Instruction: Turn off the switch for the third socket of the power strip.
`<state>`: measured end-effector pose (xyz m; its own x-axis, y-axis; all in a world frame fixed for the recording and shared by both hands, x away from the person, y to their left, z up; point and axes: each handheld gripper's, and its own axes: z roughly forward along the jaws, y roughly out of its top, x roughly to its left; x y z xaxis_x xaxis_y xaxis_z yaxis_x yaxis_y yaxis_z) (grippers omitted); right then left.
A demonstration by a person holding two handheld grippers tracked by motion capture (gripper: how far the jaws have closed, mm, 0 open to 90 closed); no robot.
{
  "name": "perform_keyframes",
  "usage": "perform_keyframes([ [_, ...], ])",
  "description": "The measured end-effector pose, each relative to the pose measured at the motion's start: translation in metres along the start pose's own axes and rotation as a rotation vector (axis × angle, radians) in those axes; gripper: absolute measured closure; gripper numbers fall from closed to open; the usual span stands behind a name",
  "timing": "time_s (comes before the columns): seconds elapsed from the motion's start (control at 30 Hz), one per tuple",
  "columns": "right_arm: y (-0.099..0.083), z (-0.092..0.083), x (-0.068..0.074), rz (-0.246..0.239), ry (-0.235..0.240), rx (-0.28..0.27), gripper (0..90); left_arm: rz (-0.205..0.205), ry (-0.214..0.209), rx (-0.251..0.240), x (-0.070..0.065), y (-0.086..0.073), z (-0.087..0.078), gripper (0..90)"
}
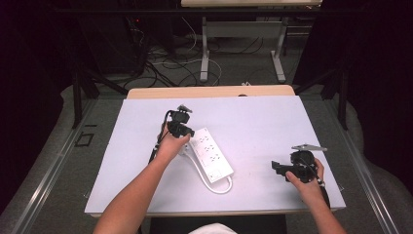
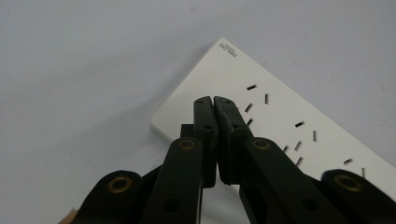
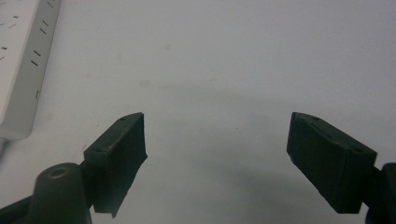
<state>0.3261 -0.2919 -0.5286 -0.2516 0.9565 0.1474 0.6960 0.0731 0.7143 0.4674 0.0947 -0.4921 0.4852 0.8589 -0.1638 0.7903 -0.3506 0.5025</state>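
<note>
Left gripper (image 2: 213, 100) has its jaws pressed together with nothing between them, tips hovering over the far end of the single white power strip (image 1: 210, 157), which lies slanted near the middle of the table (image 1: 272, 122). Right gripper (image 3: 215, 140) hangs wide apart and empty above bare surface near the table's right edge. Both forearms reach in from the near edge.

A white power strip (image 1: 210, 158) lies slantwise on the pale table (image 1: 272, 122), cables (image 1: 165, 63) tangled on the floor beyond
</note>
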Motion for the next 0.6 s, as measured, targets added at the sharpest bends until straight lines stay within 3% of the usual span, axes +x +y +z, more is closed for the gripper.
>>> perform_keyframes([
  [0.47, 0.0, 0.0, -0.001, 0.002, 0.003, 0.001, 19.0, -0.042, -0.052, 0.005, -0.001, 0.0, -0.008, 85.7],
  [0.6, 0.0, -0.001, -0.001, 0.004, 0.006, -0.001, 19.0, -0.026, -0.056, 0.007, -0.001, 0.0, -0.013, 83.6],
])
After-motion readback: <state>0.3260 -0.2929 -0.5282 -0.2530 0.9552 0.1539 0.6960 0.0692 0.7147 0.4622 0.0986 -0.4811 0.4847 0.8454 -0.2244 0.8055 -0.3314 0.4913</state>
